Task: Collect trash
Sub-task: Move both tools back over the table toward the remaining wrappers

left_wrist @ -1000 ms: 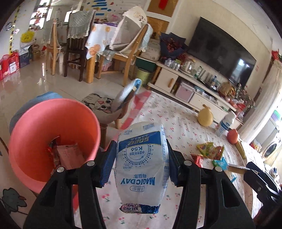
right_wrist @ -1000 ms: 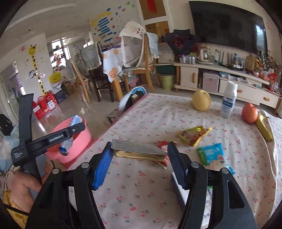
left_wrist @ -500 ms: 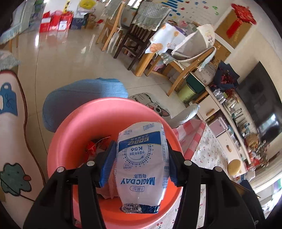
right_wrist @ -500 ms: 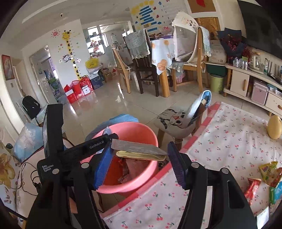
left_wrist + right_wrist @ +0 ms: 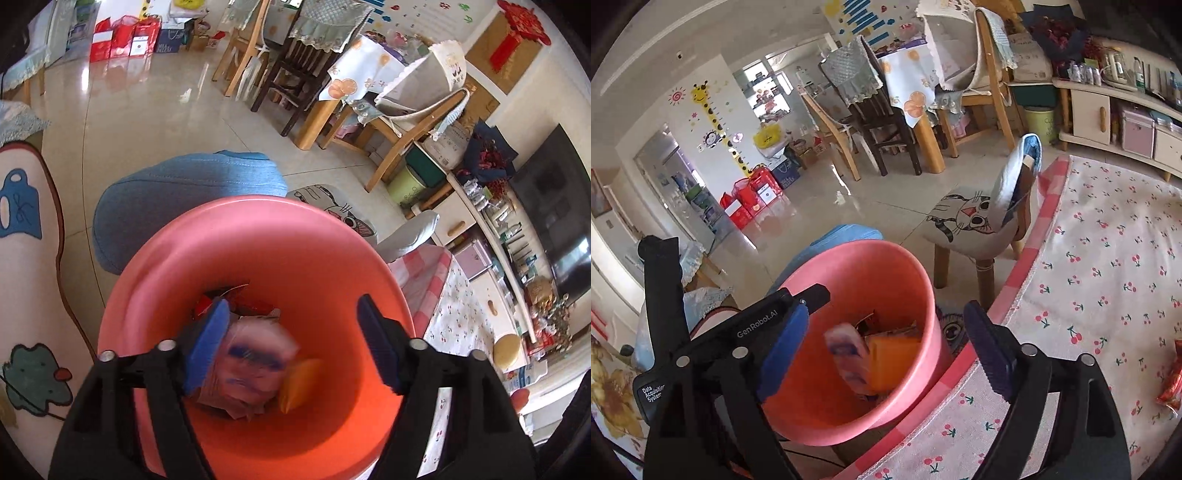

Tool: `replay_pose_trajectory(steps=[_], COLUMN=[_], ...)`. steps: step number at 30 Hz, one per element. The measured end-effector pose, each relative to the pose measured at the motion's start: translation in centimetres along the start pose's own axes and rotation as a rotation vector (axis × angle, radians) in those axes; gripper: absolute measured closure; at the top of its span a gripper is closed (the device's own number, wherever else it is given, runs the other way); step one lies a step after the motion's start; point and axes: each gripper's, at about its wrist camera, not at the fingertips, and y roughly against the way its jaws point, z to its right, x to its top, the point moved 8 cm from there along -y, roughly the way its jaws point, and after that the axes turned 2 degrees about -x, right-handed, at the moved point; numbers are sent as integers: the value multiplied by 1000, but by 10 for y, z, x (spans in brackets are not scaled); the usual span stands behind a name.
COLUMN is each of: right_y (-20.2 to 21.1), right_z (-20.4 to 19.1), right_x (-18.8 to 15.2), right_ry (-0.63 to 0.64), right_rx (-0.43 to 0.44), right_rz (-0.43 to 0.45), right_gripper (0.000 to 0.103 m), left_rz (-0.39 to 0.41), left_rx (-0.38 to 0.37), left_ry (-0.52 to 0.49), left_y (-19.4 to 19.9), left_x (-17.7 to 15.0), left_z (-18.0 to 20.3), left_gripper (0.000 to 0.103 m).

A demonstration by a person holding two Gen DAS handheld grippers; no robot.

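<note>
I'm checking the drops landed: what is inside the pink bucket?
In the pink bucket: a blurred blue-and-white packet, an orange piece, and red and dark wrappers behind them. Both grippers are open above it. Whatever lies under this pile is covered.

right gripper [image 5: 884, 354]: fingers spread wide, nothing between them, over the bin mouth
left gripper [image 5: 798, 306]: at left, tip over bin rim
pink bin [image 5: 916, 280]: on floor, just beside table edge
white-blue packet [image 5: 849, 358]: blurred, inside bin
orange item [image 5: 892, 360]: inside bin, touching packet
table [image 5: 1108, 258]: cherry-print cloth, right
cat-print chair [image 5: 971, 221]: behind bin
red wrapper [image 5: 1172, 376]: on table, far right edge
</note>
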Motion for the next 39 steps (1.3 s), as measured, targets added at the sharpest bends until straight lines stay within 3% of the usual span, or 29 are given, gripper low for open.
replay_pose_trajectory(steps=[4,9,15,24,29,34,39], right_y=[20,54,100,150,177,206,234], right_z=[18,37,56,111,141,160,181], right_x=[0,-6,-15,-51,-80,-93,-102], right_ry=[-37,-38,48,-9,-74,-75,-90], right_rx=[-38,-103,-228,-343,-379,-437,-515], right_rz=[39,63,109,69,36,94,163], right_gripper=[9,8,5,5,5,5,5], left_rz=[17,74,110,72,26,-5,22], left_rx=[-11,-81,-173,-199,-274,-319,-314], left_ry=[-9,-21,-108,-308,-384,-465,-581], left_y=[2,7,14,18,24,31,41], left_x=[-3,-7,-18,-45,-67,-96,-123], left_z=[6,22,54,100,125,152,174], left_gripper=[21,13,12,12,12,12,12])
